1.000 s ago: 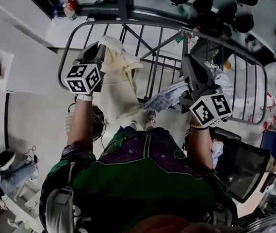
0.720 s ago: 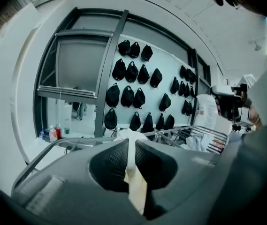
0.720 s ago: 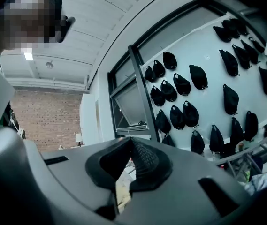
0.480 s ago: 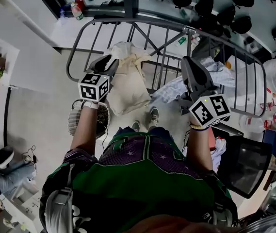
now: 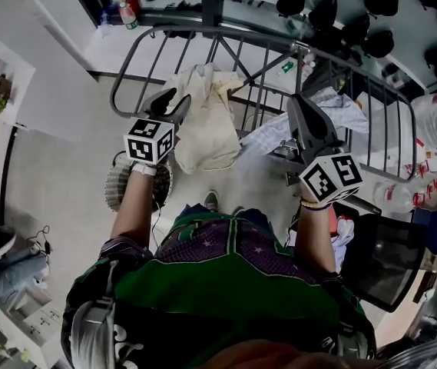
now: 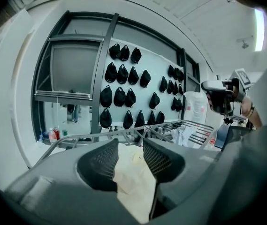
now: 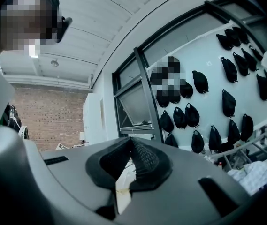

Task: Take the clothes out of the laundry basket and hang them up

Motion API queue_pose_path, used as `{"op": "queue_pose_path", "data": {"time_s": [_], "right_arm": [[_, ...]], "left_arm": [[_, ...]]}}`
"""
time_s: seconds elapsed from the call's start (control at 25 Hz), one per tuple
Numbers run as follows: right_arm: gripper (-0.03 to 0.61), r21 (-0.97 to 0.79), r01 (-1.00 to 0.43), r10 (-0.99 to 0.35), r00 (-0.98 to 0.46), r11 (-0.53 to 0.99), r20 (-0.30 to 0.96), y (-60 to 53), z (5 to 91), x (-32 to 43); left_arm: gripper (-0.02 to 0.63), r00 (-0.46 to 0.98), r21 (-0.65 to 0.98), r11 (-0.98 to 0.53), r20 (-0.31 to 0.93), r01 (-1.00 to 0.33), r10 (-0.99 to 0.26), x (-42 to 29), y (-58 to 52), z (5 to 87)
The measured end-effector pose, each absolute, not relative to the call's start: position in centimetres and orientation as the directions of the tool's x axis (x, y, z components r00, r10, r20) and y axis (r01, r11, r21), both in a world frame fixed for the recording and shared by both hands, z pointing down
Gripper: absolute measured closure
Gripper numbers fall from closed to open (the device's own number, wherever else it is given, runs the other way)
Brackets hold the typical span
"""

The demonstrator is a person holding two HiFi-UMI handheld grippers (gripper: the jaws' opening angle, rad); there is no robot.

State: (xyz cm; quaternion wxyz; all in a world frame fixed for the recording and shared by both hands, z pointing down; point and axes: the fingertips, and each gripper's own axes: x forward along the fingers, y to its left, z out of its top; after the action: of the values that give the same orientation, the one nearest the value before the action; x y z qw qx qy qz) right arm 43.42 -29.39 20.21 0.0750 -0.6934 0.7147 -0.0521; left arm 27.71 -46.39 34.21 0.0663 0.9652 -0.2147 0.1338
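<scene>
The room has a pale floor point(image 5: 57, 167), and a metal drying rack point(image 5: 130, 64) stands on it. Nearest us, at seven o'clock of the left gripper point(image 5: 173, 102), the laundry basket point(image 5: 118, 194) sits by our feet. The left gripper's jaws have just been opening and now stand released. The cream garment point(image 5: 206, 133) lies loose between them with no pad pressing it. That garment is draped over the rack's rails, at three o'clock of the gripper. The right gripper point(image 5: 301, 108) is clenched tight, and we see nothing pinched in it. A pale patterned garment point(image 5: 341, 104) lies on the rails just beside it at one o'clock. Farthest off, rows of dark caps point(image 5: 333, 6) hang beyond the rack. We judge the cloth light, limp and liable to slide off a rail, so we would pinch a folded hem or shoulder seam, not a single thin layer
</scene>
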Motion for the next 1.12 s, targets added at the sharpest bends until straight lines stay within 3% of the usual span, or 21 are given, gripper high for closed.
{"op": "queue_pose_path", "data": {"time_s": [0.32,0.6,0.88,1.12], "right_arm": [[0.577,-0.145,-0.989,-0.999,0.0,0.007,-0.049,-22.2,19.4,44.1],[0.577,-0.135,-0.985,-0.992,0.113,-0.104,-0.06,-9.2,19.6,49.6],[0.577,-0.139,-0.978,-0.981,0.171,-0.158,-0.087,1.2,19.4,52.1],[0.577,-0.142,-0.977,-0.98,0.173,-0.158,-0.097,6.5,19.4,51.5]], "left_arm": [[0.442,0.901,0.106,-0.902,0.174,-0.418,-0.397,27.4,-39.7,30.3],[0.443,0.942,0.106,-0.936,0.037,-0.337,-0.334,32.4,-28.1,26.2],[0.451,0.962,0.059,-0.96,-0.01,-0.272,-0.273,35.6,-17.1,24.0],[0.494,0.969,0.027,-0.97,-0.042,-0.241,-0.242,36.2,-11.1,22.2]]}}
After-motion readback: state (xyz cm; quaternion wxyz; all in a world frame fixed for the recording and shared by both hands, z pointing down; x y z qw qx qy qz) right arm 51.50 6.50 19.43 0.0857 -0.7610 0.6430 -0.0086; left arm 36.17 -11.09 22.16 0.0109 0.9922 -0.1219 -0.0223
